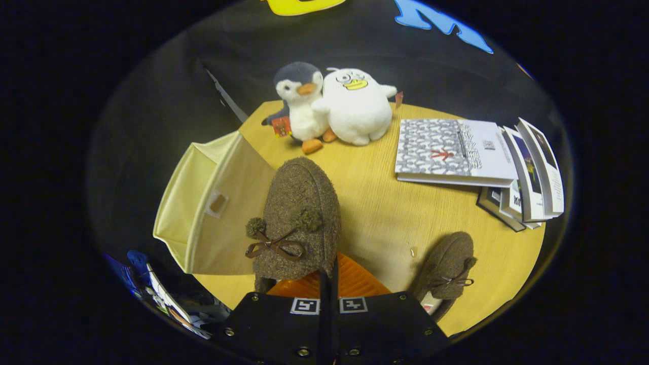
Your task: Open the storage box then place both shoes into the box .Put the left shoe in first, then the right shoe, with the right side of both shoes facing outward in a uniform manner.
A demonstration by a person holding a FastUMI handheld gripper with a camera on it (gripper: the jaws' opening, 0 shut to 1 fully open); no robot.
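The gripper (328, 276) sits low in the gripper view, its two fingers drawn almost together with only a thin slit left between them. They are clamped on the rear edge of a brown fuzzy shoe (299, 218), which stands up just ahead of them, toe pointing away, with a thin bow and two small pompoms on its top. The exact spot where the pads meet the shoe is hidden behind the shoe's own heel, and the sole cannot be seen, so I cannot tell whether the shoe touches the table or is lifted off it.

To the left of the held shoe, touching or just beside it, stands the cream fabric storage box (213, 203). Its flap with a small cut-out handle is folded open toward the shoe; the inside is mostly turned away and hard to make out.

To the right of the fingers lies the second shoe (446, 266) of the same brown kind, on the round wooden table (385, 213), its heel end cut off by the gripper body.

Beyond the held shoe, at the far side of the table, a plush penguin (301, 104) leans against a white plush duck (357, 106). Far right lies a patterned book (446, 152) with more books (527, 172) fanned beside and partly under it.
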